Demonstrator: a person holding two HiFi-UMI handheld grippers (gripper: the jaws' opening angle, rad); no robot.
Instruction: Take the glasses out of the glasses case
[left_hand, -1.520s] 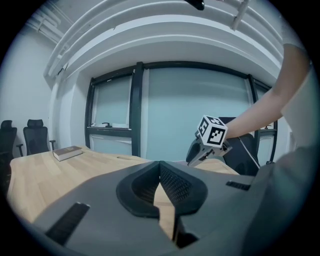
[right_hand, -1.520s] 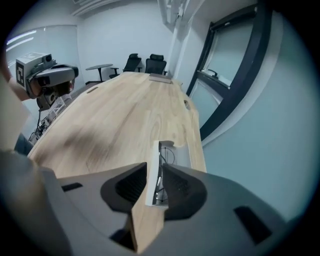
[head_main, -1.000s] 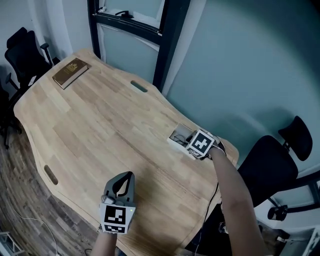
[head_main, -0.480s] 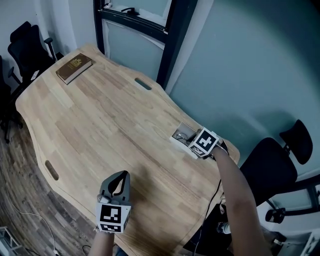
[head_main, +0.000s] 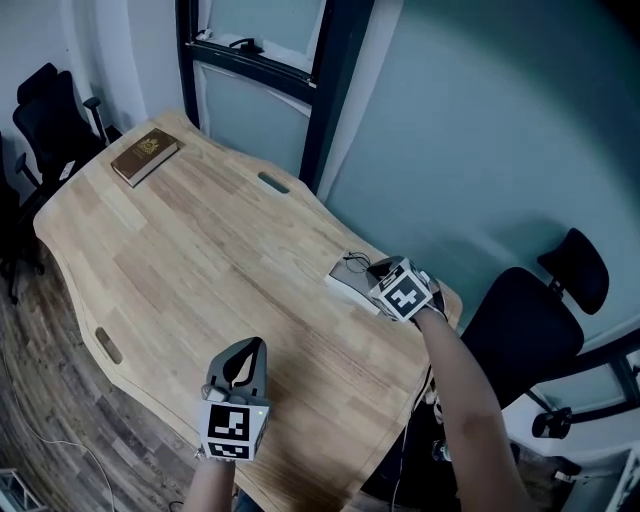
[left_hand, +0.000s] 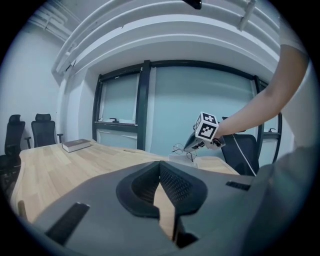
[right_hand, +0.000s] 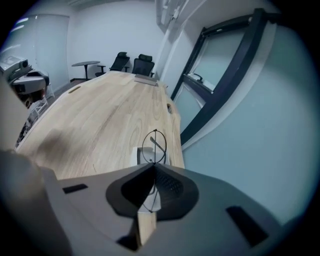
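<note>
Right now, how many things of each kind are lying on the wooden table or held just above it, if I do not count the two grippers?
Book: 1
Glasses case: 1
Glasses: 1, held above the case by the right gripper
Total: 3

Past shut, empty left gripper, wooden table; far off, right gripper, jaws just closing on glasses, above pale case; book left

Dim, bluish, even light; fisheye edges bend and darken.
</note>
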